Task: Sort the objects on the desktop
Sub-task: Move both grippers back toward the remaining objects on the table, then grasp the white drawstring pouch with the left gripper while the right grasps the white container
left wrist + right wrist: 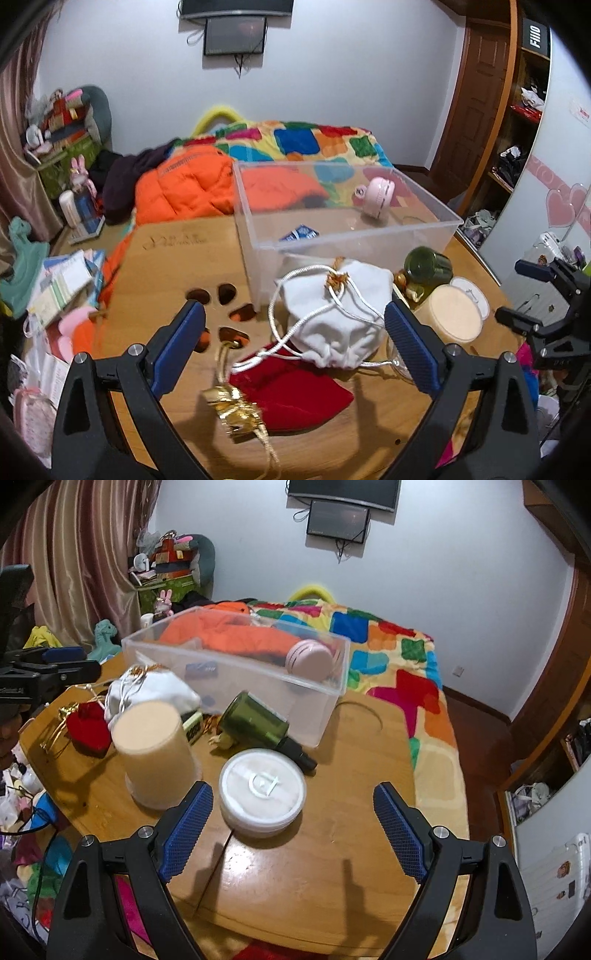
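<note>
A clear plastic bin stands on the wooden table and holds a pink round gadget and a blue packet. My left gripper is open around a white drawstring pouch, above a red pouch with gold ties. My right gripper is open and empty, with a white round lid between its fingers ahead. A cream cup and a green bottle lie beside the bin.
A bed with a colourful quilt and orange jacket lies behind the table. Clutter of papers and toys sits left of the table. A wardrobe stands at the right.
</note>
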`<action>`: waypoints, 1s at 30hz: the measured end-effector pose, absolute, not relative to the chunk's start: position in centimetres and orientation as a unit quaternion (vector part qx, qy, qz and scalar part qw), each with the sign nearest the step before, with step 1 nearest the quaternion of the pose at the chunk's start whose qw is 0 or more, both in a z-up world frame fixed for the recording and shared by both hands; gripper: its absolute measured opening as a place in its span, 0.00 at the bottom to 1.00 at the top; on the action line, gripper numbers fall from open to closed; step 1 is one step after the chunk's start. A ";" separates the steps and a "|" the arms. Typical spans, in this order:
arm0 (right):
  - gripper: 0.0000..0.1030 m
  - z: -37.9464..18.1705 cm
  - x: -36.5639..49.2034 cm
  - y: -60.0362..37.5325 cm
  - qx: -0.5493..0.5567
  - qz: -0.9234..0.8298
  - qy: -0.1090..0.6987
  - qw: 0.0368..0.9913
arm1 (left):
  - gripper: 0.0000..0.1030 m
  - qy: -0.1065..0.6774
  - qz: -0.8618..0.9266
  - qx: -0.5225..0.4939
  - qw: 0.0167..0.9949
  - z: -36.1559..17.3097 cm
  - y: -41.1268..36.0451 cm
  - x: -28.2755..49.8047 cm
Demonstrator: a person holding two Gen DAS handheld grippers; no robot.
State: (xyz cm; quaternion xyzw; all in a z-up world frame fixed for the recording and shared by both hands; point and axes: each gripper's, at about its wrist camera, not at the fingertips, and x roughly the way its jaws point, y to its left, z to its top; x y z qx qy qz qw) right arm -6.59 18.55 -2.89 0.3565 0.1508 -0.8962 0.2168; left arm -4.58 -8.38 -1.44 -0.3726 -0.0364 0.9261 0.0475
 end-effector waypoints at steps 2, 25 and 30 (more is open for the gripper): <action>0.84 -3.5 -6.8 18.5 0.364 -0.893 0.146 0.223 | 0.96 -0.039 0.921 -0.384 0.046 -2.0 -8.1 -5.2; 0.84 -7.4 -9.0 17.9 0.411 -0.868 0.095 0.262 | 0.96 -0.099 0.881 -0.459 0.065 -6.1 -6.9 -9.2; 0.82 -7.5 -9.3 17.9 0.405 -0.870 0.089 0.266 | 0.96 -0.113 0.873 -0.469 0.074 -6.5 -6.6 -9.8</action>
